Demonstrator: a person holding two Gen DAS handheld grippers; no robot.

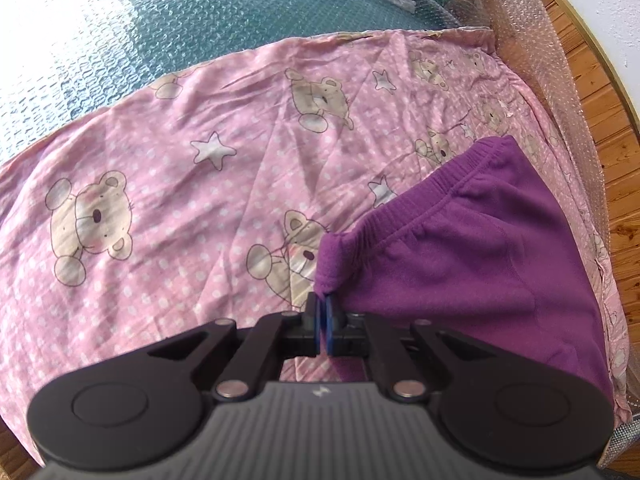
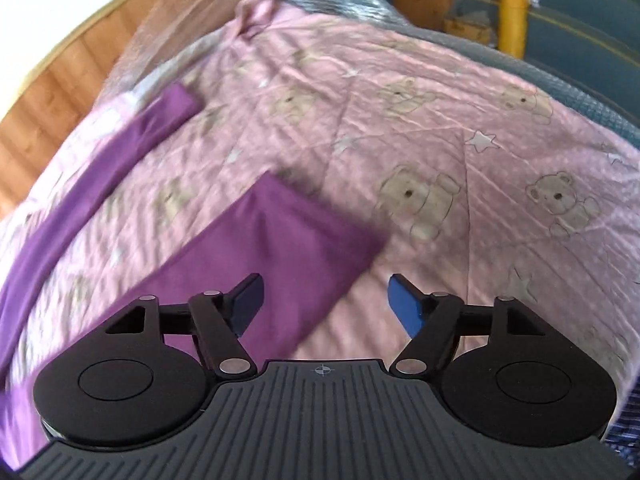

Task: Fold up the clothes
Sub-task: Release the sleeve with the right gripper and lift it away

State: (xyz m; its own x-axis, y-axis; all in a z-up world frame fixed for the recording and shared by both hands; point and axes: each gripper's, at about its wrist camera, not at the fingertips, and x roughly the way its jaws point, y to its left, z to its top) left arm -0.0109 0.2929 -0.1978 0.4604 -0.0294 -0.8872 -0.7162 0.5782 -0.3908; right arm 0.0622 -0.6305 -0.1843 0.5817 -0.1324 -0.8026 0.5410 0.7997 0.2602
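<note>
Left claw (image 1: pixel 323 307) pinches the purple trousers' (image 1: pixel 472 248) waistband; right claw (image 2: pixel 326 304) gapes empty.

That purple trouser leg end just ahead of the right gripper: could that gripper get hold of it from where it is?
Probably yes. The right gripper is open with nothing between its pads, and the trouser leg end lies flat on the pink bear sheet, uncovered.

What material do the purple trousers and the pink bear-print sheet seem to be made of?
Purple trousers: probably soft matte fleece or knit, with a fuzzy surface and gathered elastic waistband. Pink bear-print sheet: likely thin woven cotton, matte, with fine creases.
</note>
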